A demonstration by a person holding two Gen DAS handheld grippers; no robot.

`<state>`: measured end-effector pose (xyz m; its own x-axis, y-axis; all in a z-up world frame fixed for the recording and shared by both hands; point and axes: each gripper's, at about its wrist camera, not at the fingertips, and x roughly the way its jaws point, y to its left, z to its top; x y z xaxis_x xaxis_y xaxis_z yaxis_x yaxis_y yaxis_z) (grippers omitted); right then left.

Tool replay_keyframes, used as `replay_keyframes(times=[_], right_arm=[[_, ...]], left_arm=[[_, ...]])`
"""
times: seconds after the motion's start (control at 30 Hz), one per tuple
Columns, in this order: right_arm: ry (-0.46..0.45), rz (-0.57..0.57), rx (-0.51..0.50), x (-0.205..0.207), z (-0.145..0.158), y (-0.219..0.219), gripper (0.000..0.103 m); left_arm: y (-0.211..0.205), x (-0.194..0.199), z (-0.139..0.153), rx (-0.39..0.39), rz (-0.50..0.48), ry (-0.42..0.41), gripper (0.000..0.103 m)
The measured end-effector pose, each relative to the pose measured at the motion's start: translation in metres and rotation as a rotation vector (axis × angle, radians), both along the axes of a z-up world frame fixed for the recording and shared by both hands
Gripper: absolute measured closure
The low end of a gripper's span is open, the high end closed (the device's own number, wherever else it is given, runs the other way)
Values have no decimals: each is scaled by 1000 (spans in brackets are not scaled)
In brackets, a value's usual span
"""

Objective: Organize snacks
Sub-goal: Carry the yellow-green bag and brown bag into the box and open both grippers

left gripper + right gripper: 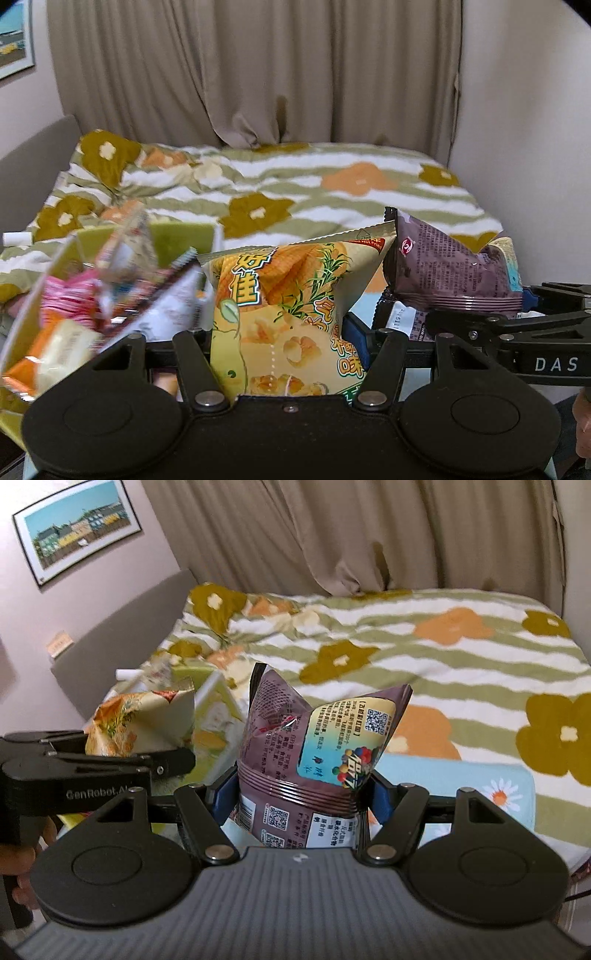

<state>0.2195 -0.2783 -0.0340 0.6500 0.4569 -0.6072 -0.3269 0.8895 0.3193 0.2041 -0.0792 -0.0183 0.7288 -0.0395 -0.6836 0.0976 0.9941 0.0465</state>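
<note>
Left wrist view: my left gripper [288, 325] holds a yellow corn-snack bag [291, 302], its jaws narrowed on the bag's lower half, the top standing upright above them. To that gripper's left a green box [184, 236] of mixed snack packets [92, 295] appears blurred. To its right, my right gripper [461, 314] enters side-on, carrying a purple candy bag [450, 273]. Right wrist view: my right gripper [299, 797] clamps the purple candy bag [314, 746] at its crimped waist, jaws moderately wide. Beyond both grippers lies a bed [406, 653] with a floral striped cover; a pale blue towel [461, 786] lies just right of the right gripper.
</note>
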Motion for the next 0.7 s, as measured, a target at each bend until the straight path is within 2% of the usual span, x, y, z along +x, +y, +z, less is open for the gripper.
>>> replay_keyframes(times=[0.2,0.37,0.57,0.7], right_arm=[[-55,26,25,-21,38,33,18],[-91,16,63,-34,67,73,18],[-122,7,45,-47,91,149,18],[-120,-11,36,-48,99,198,18]], left_arm=[[51,-27,37,-10,34,-97,38],[105,-42,55,-25,50,-156,38],[179,-48,66,-55,75,-169,38],[224,-36,69,-52,65,-162,38]])
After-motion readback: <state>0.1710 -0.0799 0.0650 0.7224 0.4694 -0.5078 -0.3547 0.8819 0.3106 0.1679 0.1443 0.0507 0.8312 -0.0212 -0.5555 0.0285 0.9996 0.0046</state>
